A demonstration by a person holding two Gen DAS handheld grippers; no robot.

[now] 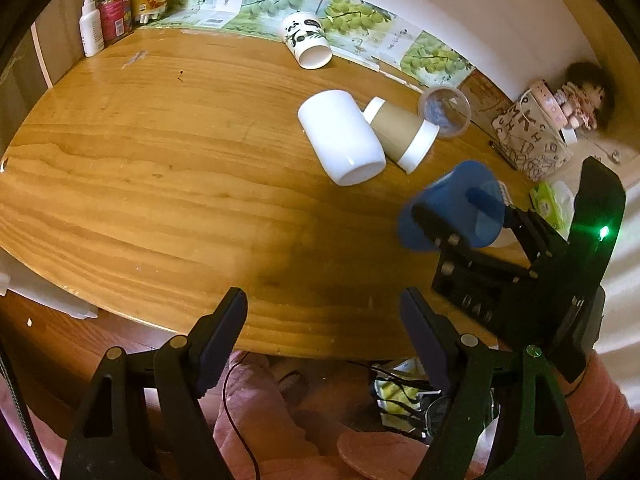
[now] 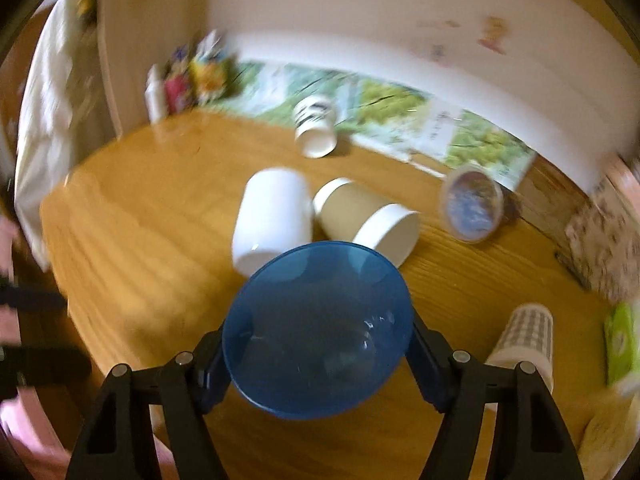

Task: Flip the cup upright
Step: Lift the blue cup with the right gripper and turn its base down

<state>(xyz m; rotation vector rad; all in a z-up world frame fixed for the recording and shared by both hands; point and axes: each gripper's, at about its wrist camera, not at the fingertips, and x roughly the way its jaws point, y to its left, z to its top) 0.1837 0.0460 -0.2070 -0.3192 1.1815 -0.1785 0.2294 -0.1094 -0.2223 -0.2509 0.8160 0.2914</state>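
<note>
From the left wrist, our left gripper [image 1: 324,336] hangs empty, fingers apart, at the table [image 1: 140,184] edge; the right gripper [image 1: 460,216] clamps the blue cup [image 1: 448,208], tilted. From the right wrist, let's roll it mouth-up and land short of the 2 fallen cups [image 2: 276,216].

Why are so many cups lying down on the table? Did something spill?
Four cups lie tipped on their sides: a white cup, a brown paper cup, a clear plastic cup and a panda cup. No spill shows on the table. The right gripper holds a blue cup.
</note>
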